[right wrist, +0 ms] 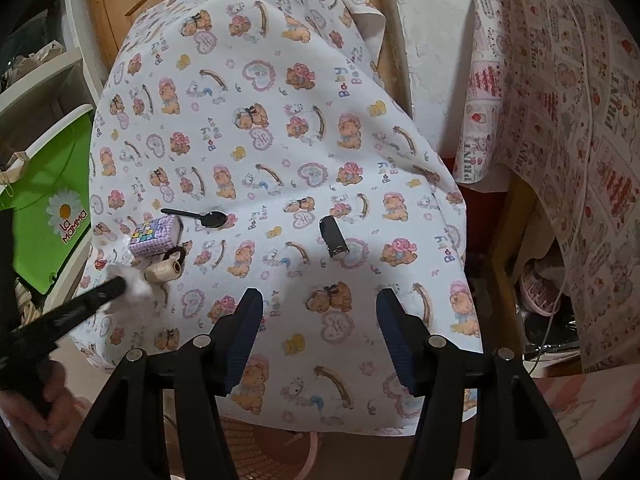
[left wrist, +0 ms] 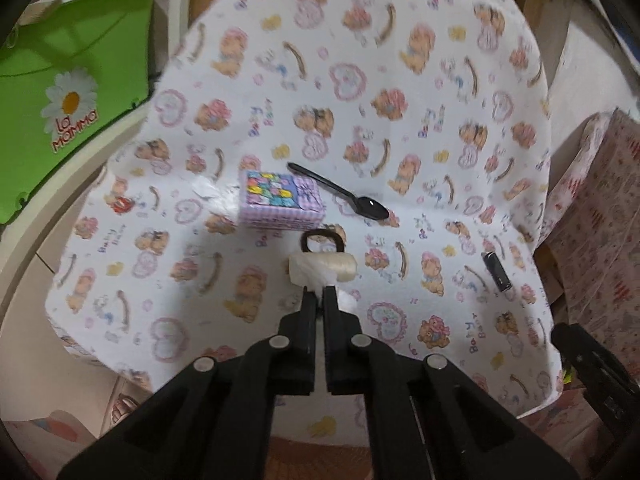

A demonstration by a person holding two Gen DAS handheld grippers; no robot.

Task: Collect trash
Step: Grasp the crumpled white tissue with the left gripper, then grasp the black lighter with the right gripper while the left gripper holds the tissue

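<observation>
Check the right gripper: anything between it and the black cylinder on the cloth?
Nothing visible. The right gripper is open, and only bare printed cloth lies between its fingers and the black cylinder ahead. The spoon, patterned box and thread spool sit off to the left.

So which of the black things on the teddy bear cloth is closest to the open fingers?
The short black tube, lying on its side straight ahead of the open right gripper. The black spoon and black ring sit farther left, by the left gripper.
</observation>
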